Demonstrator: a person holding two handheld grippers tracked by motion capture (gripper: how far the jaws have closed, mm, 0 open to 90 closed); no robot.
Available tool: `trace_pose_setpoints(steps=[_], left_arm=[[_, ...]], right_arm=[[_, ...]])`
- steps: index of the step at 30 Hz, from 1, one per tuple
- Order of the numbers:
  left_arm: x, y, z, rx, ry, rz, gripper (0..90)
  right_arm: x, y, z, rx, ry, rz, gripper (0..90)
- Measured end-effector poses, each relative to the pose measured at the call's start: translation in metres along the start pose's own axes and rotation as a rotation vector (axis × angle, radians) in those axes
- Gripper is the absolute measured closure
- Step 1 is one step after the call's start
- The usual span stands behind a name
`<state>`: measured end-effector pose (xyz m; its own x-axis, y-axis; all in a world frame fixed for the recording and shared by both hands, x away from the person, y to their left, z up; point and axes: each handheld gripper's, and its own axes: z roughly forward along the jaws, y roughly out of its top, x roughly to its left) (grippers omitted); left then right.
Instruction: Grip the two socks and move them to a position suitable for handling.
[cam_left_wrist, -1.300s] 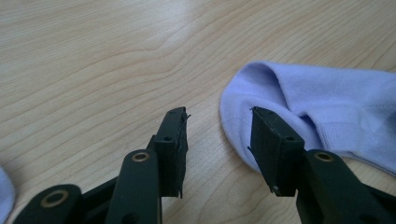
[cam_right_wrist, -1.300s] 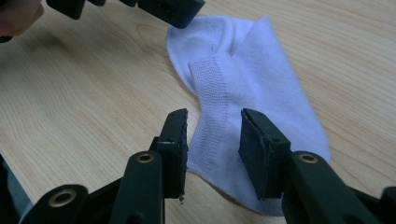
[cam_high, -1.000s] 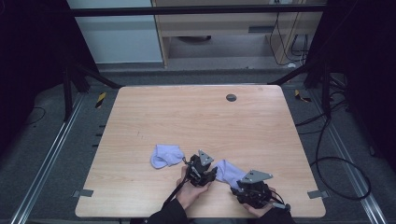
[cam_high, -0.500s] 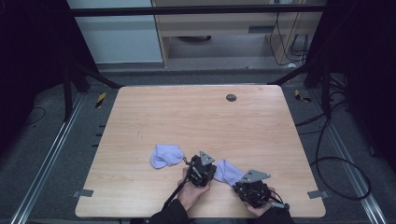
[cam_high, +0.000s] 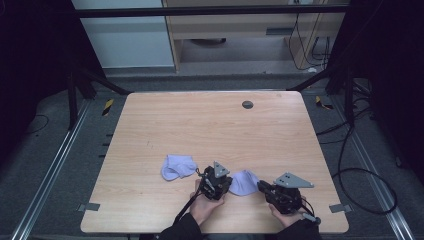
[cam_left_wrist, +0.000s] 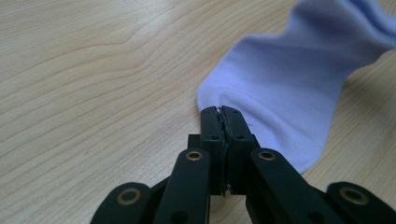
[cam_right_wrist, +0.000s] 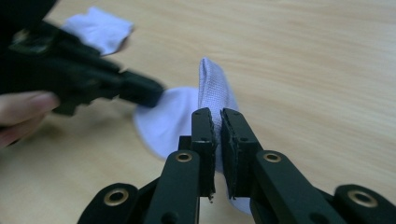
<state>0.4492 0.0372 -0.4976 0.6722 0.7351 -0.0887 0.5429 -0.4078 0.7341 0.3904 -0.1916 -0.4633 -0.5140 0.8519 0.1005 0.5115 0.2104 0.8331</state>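
A lavender sock (cam_high: 243, 182) lies on the wooden table (cam_high: 210, 125) near its front edge, between my two grippers. My left gripper (cam_high: 229, 184) is shut on the sock's left edge; in the left gripper view the jaws (cam_left_wrist: 220, 112) pinch the rim of the sock (cam_left_wrist: 299, 88). My right gripper (cam_high: 260, 186) holds the other end. Its jaws have just been closing, and in the right gripper view (cam_right_wrist: 215, 119) a fold of the sock (cam_right_wrist: 212, 81) stands up between them. A second lavender sock (cam_high: 178, 166) lies crumpled to the left.
A dark round hole (cam_high: 247, 104) sits near the table's far edge. Black frame bars and cables surround the table. The right gripper view also shows the left gripper (cam_right_wrist: 93, 84), held in a hand, and the second sock (cam_right_wrist: 100, 28) beyond it.
My right gripper has shifted a little to the right and risen, lifting its end of the sock. The left gripper has stayed in place.
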Motion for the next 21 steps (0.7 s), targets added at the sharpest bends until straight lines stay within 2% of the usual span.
trace_pose_setpoints(steps=[3, 4, 6, 9, 10, 15, 19, 21], left_arm=[[0.0, 0.0, 0.001, -0.005, -0.001, -0.001, 87.8], [0.0, 0.0, 0.001, -0.007, -0.003, 0.002, 87.8], [0.0, 0.0, 0.001, -0.005, 0.0, 0.005, 87.8], [-0.001, 0.001, 0.003, -0.006, -0.001, 0.007, 87.7], [-0.002, 0.001, 0.004, -0.008, -0.003, 0.002, 87.7], [-0.002, 0.001, 0.005, -0.014, -0.009, -0.005, 86.7], [0.0, 0.003, 0.0, -0.038, 0.005, -0.014, 76.7], [0.004, 0.005, -0.006, -0.049, 0.009, -0.02, 71.9]], right_arm=[[-0.01, 0.002, 0.0, -0.002, -0.084, 0.012, 84.0], [-0.017, 0.002, -0.001, 0.011, -0.128, 0.035, 84.0], [-0.019, 0.002, -0.001, 0.017, -0.139, 0.047, 84.0], [-0.025, 0.001, -0.001, 0.049, -0.191, 0.069, 84.0], [-0.029, -0.001, 0.0, 0.067, -0.222, 0.072, 84.0], [-0.034, -0.003, 0.004, 0.103, -0.264, 0.072, 82.3], [-0.037, -0.006, 0.007, 0.113, -0.307, 0.047, 68.7], [-0.038, -0.006, 0.006, 0.088, -0.308, 0.041, 62.9]])
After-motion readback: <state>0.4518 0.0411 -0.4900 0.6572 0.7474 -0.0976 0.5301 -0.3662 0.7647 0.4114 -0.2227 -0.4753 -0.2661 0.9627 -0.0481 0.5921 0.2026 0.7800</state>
